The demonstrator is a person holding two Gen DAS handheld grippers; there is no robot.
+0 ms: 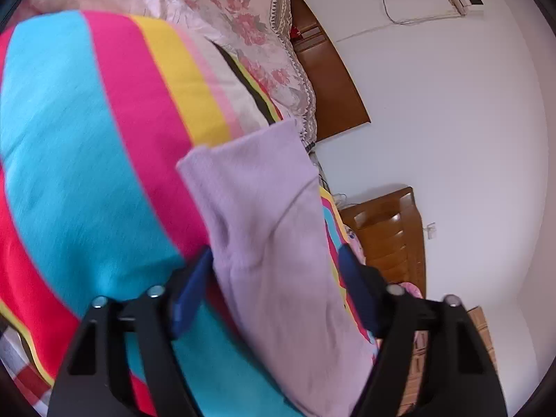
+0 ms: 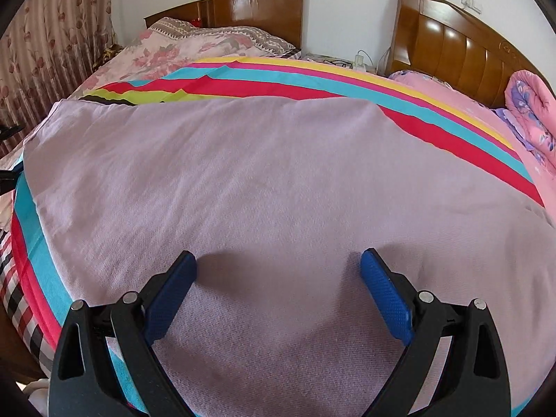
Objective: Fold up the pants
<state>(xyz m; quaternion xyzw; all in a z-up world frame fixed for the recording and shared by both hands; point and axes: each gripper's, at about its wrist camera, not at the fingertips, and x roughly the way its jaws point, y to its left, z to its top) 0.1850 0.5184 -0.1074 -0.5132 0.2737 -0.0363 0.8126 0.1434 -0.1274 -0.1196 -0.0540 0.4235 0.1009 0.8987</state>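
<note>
Lilac pants (image 2: 260,173) lie spread flat on a bed covered by a bright striped sheet (image 2: 347,83). In the right wrist view my right gripper (image 2: 278,255) is open just over the near part of the fabric, its blue pads (image 2: 173,295) wide apart. The left wrist view is tilted: a narrow end of the pants (image 1: 264,208) runs up across the striped sheet (image 1: 69,139). My left gripper (image 1: 276,252) is open, one finger on each side of that strip of cloth. Its pads do not press the fabric.
A floral quilt (image 2: 194,41) lies at the bed's head by a wooden headboard (image 2: 257,10). To the right stands a second bed with a carved headboard (image 2: 451,41) and a rolled pink quilt (image 2: 531,111). A patterned curtain (image 2: 52,34) hangs at the left.
</note>
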